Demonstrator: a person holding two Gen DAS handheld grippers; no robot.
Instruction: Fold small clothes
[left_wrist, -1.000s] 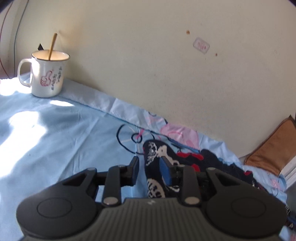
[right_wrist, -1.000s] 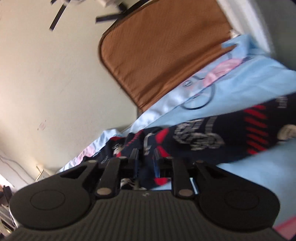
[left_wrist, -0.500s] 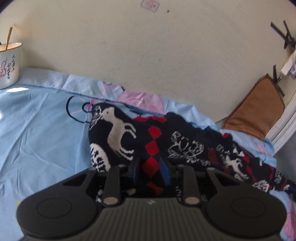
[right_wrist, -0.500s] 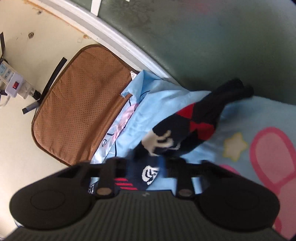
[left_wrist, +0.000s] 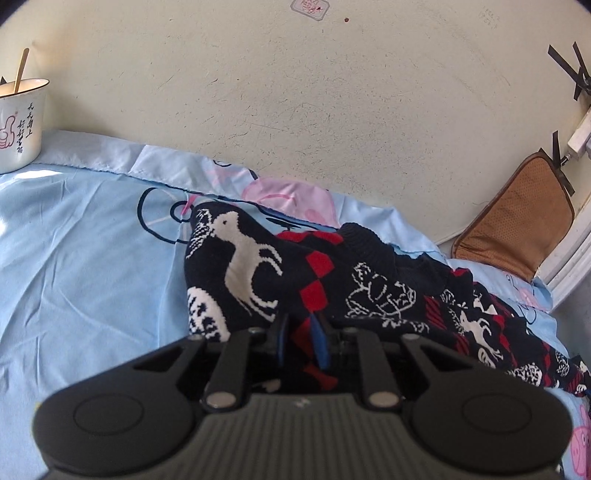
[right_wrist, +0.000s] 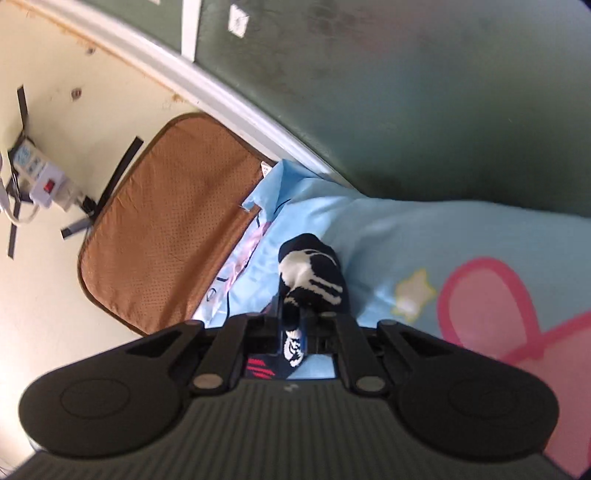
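Blue cartoon bedsheet (left_wrist: 74, 266) covers everything, with the dark knit sweater (left_wrist: 332, 280) sprawled from center toward 4 o'clock. Left gripper (left_wrist: 301, 339) pinches its patterned edge; right gripper (right_wrist: 291, 325) is clamped on a bunched end. Mug (left_wrist: 20, 125) sits at 10 o'clock.

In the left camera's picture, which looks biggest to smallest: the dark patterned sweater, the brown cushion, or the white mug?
1. Dark patterned sweater, by far, though it lies nearest the camera.
2. Brown cushion.
3. White mug, cut off by the picture's edge, so its place is unsure.
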